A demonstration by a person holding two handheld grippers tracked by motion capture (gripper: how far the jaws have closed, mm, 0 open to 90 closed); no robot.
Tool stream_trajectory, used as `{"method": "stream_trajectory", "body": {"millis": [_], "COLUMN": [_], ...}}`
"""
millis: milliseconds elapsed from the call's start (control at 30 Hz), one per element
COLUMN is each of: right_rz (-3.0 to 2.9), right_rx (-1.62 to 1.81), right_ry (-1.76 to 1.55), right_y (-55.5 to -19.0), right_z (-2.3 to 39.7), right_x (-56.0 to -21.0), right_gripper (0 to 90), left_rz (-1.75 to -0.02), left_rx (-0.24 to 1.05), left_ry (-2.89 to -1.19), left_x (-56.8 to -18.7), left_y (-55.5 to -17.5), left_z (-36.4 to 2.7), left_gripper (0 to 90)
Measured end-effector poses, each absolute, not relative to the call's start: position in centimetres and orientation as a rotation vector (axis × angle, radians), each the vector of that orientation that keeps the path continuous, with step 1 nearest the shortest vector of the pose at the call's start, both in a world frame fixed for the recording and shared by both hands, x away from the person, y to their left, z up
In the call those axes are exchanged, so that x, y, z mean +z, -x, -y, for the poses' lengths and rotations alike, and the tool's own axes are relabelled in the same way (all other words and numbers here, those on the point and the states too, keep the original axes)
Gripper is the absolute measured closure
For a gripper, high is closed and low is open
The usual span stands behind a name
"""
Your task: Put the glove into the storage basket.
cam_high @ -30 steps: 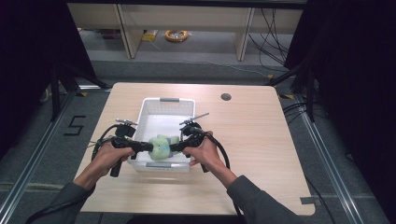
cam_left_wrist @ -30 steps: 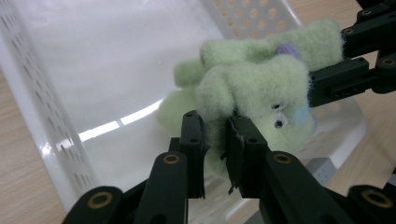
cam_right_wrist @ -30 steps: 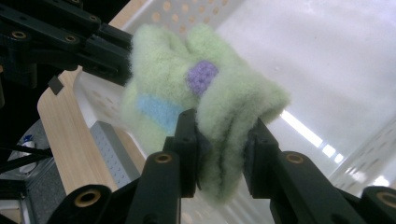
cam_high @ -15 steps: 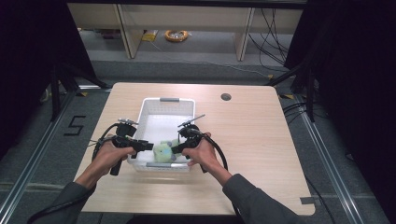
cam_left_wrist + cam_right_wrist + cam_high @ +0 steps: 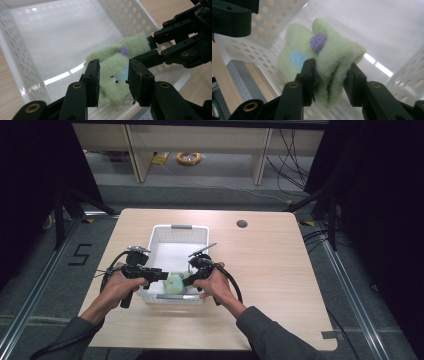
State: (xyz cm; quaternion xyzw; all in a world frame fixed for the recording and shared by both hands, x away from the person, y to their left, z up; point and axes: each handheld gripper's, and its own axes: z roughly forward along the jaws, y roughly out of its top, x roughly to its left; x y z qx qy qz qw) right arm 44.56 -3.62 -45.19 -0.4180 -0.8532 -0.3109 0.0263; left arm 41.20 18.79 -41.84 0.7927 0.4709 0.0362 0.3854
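High view: one person's two hands, each holding one black two-jaw gripper, meet over the near end of a single white perforated plastic basket on a light wooden table. The left gripper and the right gripper point toward each other, with one fuzzy pale-green knitted toy between them, inside the basket near its front wall. One dark round hole marks the tabletop at the far right.

Left gripper view: the left gripper has its jaws set a moderate way apart, one on either side of the green toy — whether they press it cannot be told. The toy carries one purple knitted dot and one light-blue patch. The right gripper reaches in from the right, clamped on the toy's far end.

Right gripper view: the right gripper squeezes a folded edge of the toy between narrowed jaws — the fabric bulges around them, above the basket's white floor.
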Motion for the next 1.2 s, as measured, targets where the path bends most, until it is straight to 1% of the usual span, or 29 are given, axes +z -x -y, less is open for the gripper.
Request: {"method": "stream_trajectory", "body": {"millis": [67, 167, 233, 267, 300, 567, 633, 733, 800, 867, 900, 1067, 1100, 1133, 1167, 1200], "right_rz": [2.689, 2.699, 2.711, 2.706, 2.705, 2.7, 2.667, 2.668, 2.671, 2.669, 2.687, 2.697, 2.711, 2.701, 2.67, 2.677], "right_rx": [-0.931, -0.904, -0.879, -0.865, -0.88, -0.963, -0.987, -1.0, -1.035, -1.059, -1.121, -1.112, -1.142, -1.16, -1.154, -1.172], "right_ry": [1.279, 1.288, 1.288, 1.303, 1.302, 1.286, 1.288, 1.302, 1.26, 1.263, 1.202, 1.235, 1.192, 1.193, 1.221, 1.202], "right_y": [-44.5, -44.0, -44.0, -43.9, -43.9, -43.8, -43.8, -43.5, -43.2, -42.9, -42.9, -42.1, -42.1, -41.9, -41.6, -41.7], "right_z": [3.6, 3.5, 3.6, 3.7, 3.8, 5.0, 5.4, 6.1, 6.6, 7.2, 7.6, 9.2, 9.4, 9.9, 10.0, 10.6], "right_x": [-44.9, -44.4, -44.0, -43.9, -43.7, -41.8, -41.4, -40.8, -40.4, -40.1, -40.1, -39.8, -39.9, -39.9, -39.8, -39.8], "right_gripper": [56.2, 53.4, 47.6, 46.5, 46.5, 44.7, 44.2, 43.0, 42.5, 41.5, 41.0, 37.1, 36.9, 36.5, 36.3, 36.1], "left_rz": [-1.187, -1.176, -1.196, -1.195, -1.178, -1.168, -1.173, -1.175, -1.163, -1.155, -1.147, -1.142, -1.132, -1.137, -1.117, -1.123], "left_rx": [0.083, 0.078, 0.088, 0.085, 0.08, 0.097, 0.098, 0.097, 0.104, 0.109, 0.102, 0.103, 0.1, 0.097, 0.108, 0.103], "left_ry": [-2.03, -2.036, -2.023, -2.021, -2.038, -2.009, -1.994, -1.981, -1.989, -1.979, -1.978, -1.967, -1.963, -1.934, -1.952, -1.927], "left_x": [-41.8, -41.6, -41.5, -41.5, -41.4, -40.8, -40.6, -40.4, -40.2, -40.2, -40.2, -40.2, -40.2, -40.3, -40.4, -40.5], "left_y": [-41.1, -41.0, -41.0, -41.0, -40.9, -40.5, -40.3, -39.8, -39.4, -38.9, -38.7, -37.7, -37.4, -37.2, -36.9, -36.7], "left_z": [-18.6, -18.5, -18.4, -18.4, -18.5, -18.4, -18.3, -18.2, -18.0, -17.7, -17.6, -16.9, -16.7, -16.4, -16.4, -16.2], "left_gripper": [60.6, 59.8, 58.5, 58.4, 58.4, 56.4, 53.6, 45.6, 42.1, 40.4, 39.5, 34.9, 34.3, 34.3, 34.2, 34.0]}}
